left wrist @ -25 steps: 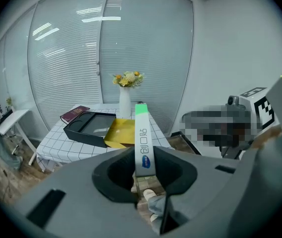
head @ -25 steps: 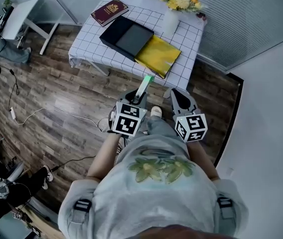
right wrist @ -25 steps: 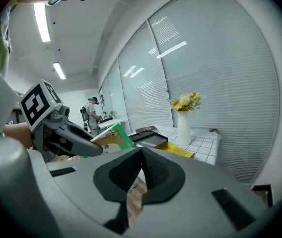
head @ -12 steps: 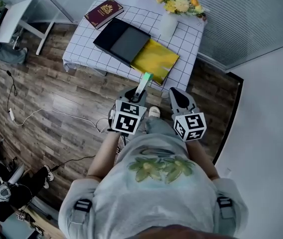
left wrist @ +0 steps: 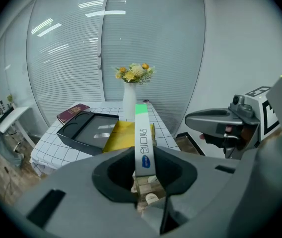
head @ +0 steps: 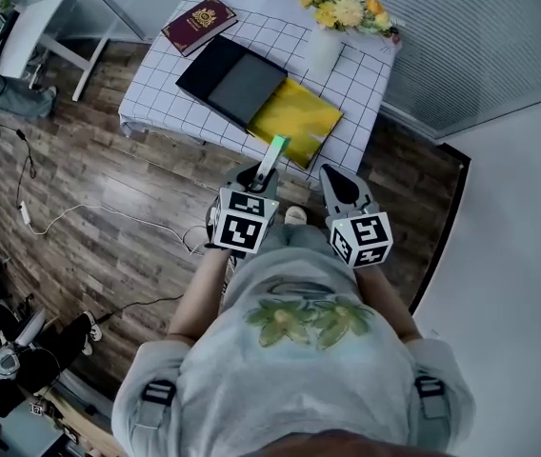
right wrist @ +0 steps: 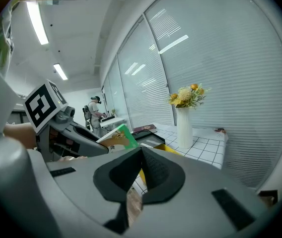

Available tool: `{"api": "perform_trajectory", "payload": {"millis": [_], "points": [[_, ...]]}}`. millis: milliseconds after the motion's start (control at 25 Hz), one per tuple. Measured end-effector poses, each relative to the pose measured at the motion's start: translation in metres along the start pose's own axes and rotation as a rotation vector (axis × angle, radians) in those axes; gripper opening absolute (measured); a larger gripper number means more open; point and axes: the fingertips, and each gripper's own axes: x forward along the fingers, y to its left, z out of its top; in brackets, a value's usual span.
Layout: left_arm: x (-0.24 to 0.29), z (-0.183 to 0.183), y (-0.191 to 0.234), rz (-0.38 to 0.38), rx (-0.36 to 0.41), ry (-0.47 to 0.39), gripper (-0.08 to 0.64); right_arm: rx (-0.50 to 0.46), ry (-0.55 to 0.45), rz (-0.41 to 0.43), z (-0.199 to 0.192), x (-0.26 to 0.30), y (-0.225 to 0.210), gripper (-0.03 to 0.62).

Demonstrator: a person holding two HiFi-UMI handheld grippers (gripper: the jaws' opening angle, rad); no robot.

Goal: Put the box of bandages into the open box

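The box of bandages [head: 272,156] is narrow and white with a green end. It stands edge-on between the jaws of my left gripper [head: 263,175], which is shut on it, and it juts out ahead of the jaws [left wrist: 144,148]. The open box [head: 231,77] is a black tray on the checked tablecloth, ahead of both grippers and apart from them. In the left gripper view the open box [left wrist: 88,132] lies beyond the bandage box. My right gripper [head: 333,183] is beside the left one, shut with nothing in it. From the right gripper view the bandage box [right wrist: 119,135] shows to the left.
A yellow lid [head: 295,114] lies against the black tray's near right side. A red book [head: 199,24] is at the table's far left, and a white vase of flowers [head: 325,44] at the far right. Cables trail over the wooden floor [head: 109,208] to the left.
Both grippers have moved forward toward the table, the left one still carrying the bandage box. The table now shows a little nearer to the gripper tips.
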Motion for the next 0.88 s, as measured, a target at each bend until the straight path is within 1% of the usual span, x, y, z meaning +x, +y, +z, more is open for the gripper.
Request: {"api": "perform_trajectory", "payload": {"millis": [280,480,720,880], "points": [[0.016,-0.005,-0.007,-0.016,0.009,0.041,0.1,0.005,-0.008,0.002,0.008,-0.002,-0.003,0.006],[0.027,-0.002,-0.016,-0.029,0.034,0.047,0.101,0.006,-0.011,-0.011,0.008,-0.003,-0.01,0.006],[0.033,0.0,-0.007,-0.052,0.034,0.063,0.101,0.018,0.009,-0.03,0.006,0.005,-0.014,0.006],[0.041,0.007,0.001,-0.07,0.049,0.07,0.101,0.028,0.016,-0.045,0.007,0.015,-0.017,0.006]]}}
